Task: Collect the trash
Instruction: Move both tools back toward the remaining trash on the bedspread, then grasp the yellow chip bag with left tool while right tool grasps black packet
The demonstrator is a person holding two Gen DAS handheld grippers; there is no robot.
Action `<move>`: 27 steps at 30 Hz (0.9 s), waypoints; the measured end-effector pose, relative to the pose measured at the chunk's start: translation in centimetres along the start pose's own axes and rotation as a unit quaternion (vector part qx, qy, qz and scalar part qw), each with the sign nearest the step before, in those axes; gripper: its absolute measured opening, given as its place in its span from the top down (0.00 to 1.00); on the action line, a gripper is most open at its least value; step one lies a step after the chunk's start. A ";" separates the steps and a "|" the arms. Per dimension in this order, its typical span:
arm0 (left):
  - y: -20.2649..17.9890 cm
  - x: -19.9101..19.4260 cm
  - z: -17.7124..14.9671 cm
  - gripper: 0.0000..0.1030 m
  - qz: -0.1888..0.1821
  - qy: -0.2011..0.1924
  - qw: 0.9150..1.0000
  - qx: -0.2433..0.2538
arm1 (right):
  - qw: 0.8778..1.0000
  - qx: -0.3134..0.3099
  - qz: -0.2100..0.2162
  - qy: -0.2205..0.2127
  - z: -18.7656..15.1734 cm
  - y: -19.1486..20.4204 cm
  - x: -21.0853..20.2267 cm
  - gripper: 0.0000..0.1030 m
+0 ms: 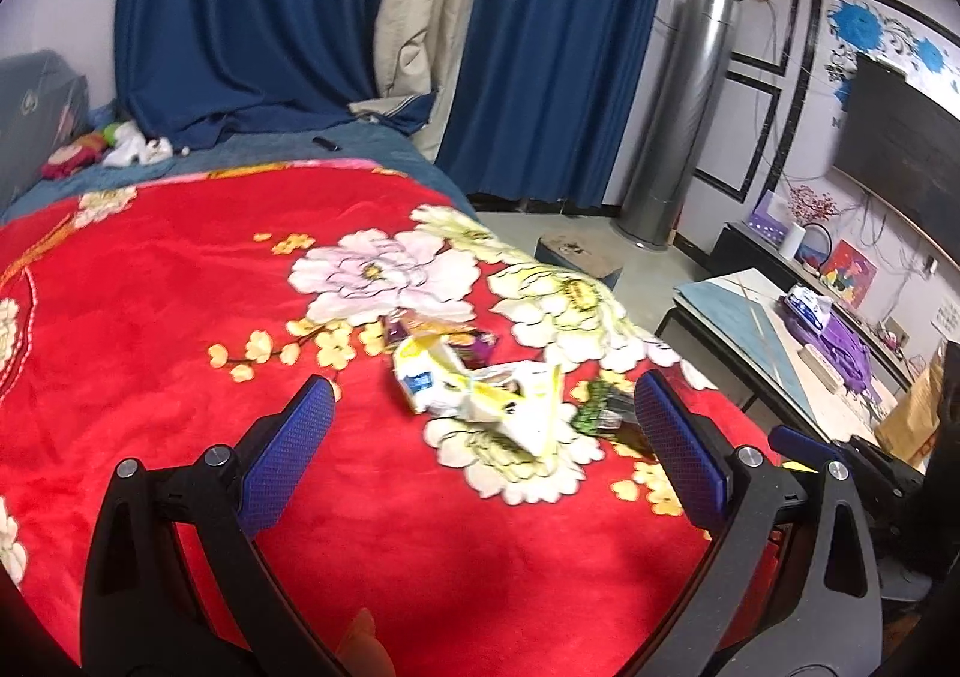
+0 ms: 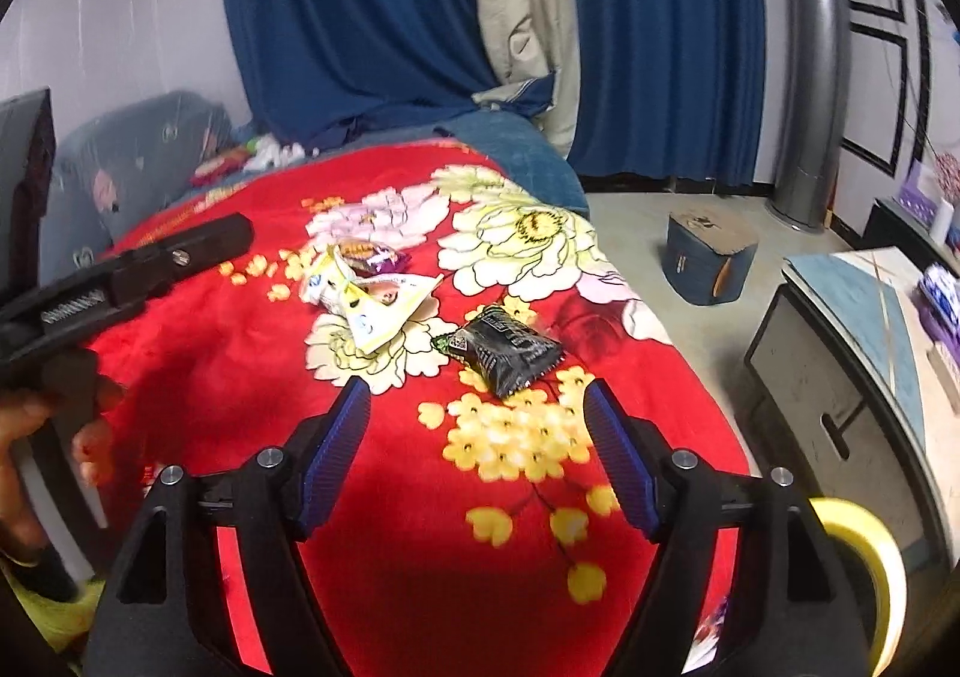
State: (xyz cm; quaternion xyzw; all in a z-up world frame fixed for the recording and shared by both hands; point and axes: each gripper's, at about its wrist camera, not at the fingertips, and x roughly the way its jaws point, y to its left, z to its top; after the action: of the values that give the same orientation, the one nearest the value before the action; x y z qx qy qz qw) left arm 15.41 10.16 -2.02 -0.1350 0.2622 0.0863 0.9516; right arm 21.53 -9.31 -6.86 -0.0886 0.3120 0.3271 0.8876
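Observation:
Trash lies on a red flowered blanket (image 1: 180, 287) on a bed. A white and yellow wrapper (image 1: 480, 389) lies just ahead of my open, empty left gripper (image 1: 480, 407), with a purple snack packet (image 1: 474, 344) behind it and a black packet (image 1: 606, 416) by the right finger. In the right wrist view the white and yellow wrapper (image 2: 372, 305), the purple packet (image 2: 372, 257) and the black packet (image 2: 504, 353) lie ahead of my open, empty right gripper (image 2: 474, 407). The left gripper's body (image 2: 120, 269) shows at the left.
Blue curtains (image 1: 252, 17) hang behind the bed. Clothes (image 1: 108, 149) lie at the bed's far end. A low table (image 1: 780, 341) with purple items stands right of the bed, a blue box (image 2: 708, 257) on the floor, a yellow tape roll (image 2: 864, 557) at lower right.

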 end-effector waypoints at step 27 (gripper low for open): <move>6.7 10.4 0.4 0.39 -0.076 0.145 0.977 -0.136 | 0.995 -0.020 -0.011 0.098 1.5 -1.5 11.2 0.58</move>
State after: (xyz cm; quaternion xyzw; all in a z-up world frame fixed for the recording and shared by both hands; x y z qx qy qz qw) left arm 22.79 17.62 -8.57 -0.2933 0.3726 0.0282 0.8800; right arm 29.80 -4.02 -12.60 -0.1415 0.3900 0.3129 0.8544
